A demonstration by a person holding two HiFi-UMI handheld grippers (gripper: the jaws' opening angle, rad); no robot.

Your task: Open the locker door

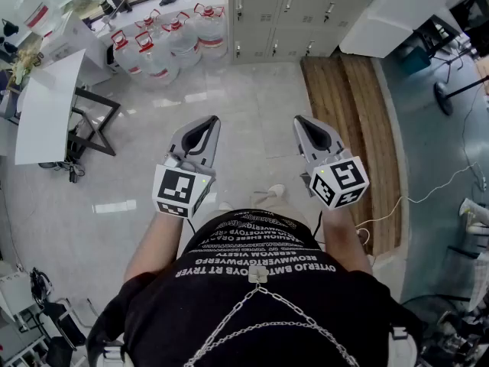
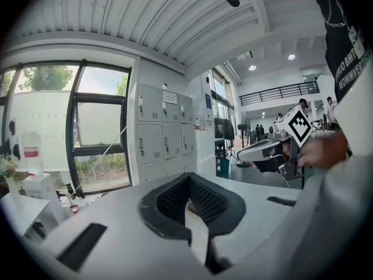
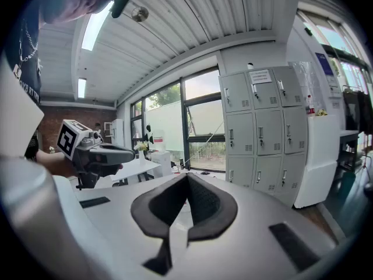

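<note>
Right gripper (image 1: pixel 302 120) — jaws together, pads meeting at the tips, nothing between them. The left gripper (image 1: pixel 211 120) is in the same condition: jaws closed on themselves and empty. The person holds both side by side at waist height over the tiled floor (image 1: pixel 252 90), pointing forward and touching nothing.

Location of the task item: the grey lockers (image 1: pixel 286 10) stand in a bank along the far edge of the floor, well apart from both grippers. The right gripper view shows the bank ahead and to the right, in three tiers. Each door carries a small latch handle (image 3: pixel 231 136). Every door in view sits flush with its frame, so none appears open. Which door is the target cannot be told.

Nearby items: a cluster of large water bottles (image 1: pixel 164 40) stands at the same far edge, just left of the bank. A wooden strip (image 1: pixel 351 128) runs along the right edge of the floor up to the lockers.

Task status, as judged: not started. Outstanding steps:
1. Close the distance to the bank.
2. Part the jaws of one gripper.
3. Seat them on a latch handle.
4. Pull — the door should swing clear.
</note>
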